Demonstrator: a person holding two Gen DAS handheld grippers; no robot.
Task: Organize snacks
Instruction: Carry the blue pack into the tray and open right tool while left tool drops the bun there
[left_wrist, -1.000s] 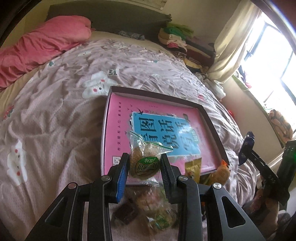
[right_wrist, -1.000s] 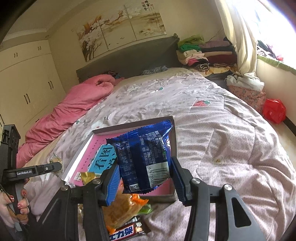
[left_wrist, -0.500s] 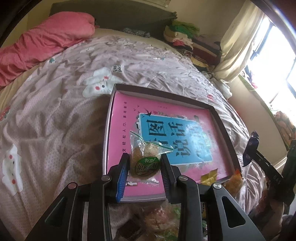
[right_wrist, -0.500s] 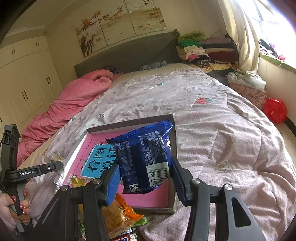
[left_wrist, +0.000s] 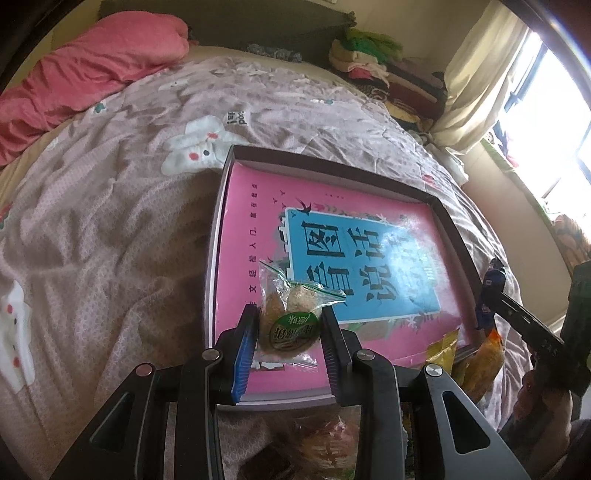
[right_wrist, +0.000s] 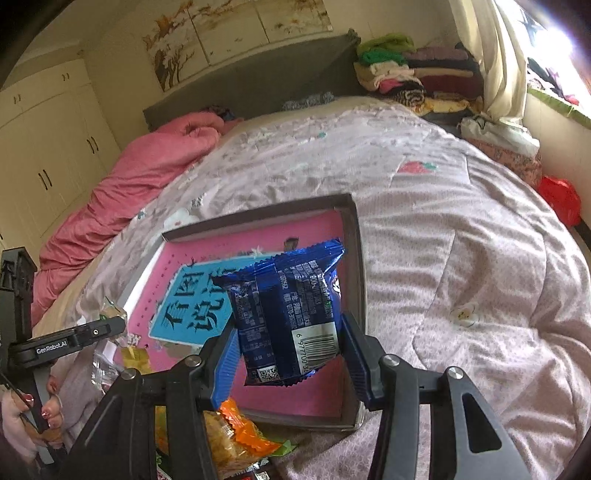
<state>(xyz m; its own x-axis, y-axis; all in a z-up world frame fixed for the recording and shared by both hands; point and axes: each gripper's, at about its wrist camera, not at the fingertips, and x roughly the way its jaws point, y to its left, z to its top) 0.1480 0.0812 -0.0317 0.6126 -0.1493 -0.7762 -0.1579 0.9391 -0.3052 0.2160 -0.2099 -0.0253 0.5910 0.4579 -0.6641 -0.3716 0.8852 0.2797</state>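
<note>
A clear snack bag (left_wrist: 291, 314) w/ a green label is pinched by the left gripper (left_wrist: 289, 332), held above the near edge of the shallow box (left_wrist: 332, 166) on the bed quilt (left_wrist: 110, 229). A blue foil snack packet (right_wrist: 291, 314) is clamped by the right gripper (right_wrist: 290, 354) over the box's pink-lined interior, approx. near its right wall. More snacks (right_wrist: 236, 435) are piled just in front of the box.

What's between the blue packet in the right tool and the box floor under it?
Nothing but air: in the right wrist view the blue packet hangs over the box's bare pink floor.
</note>
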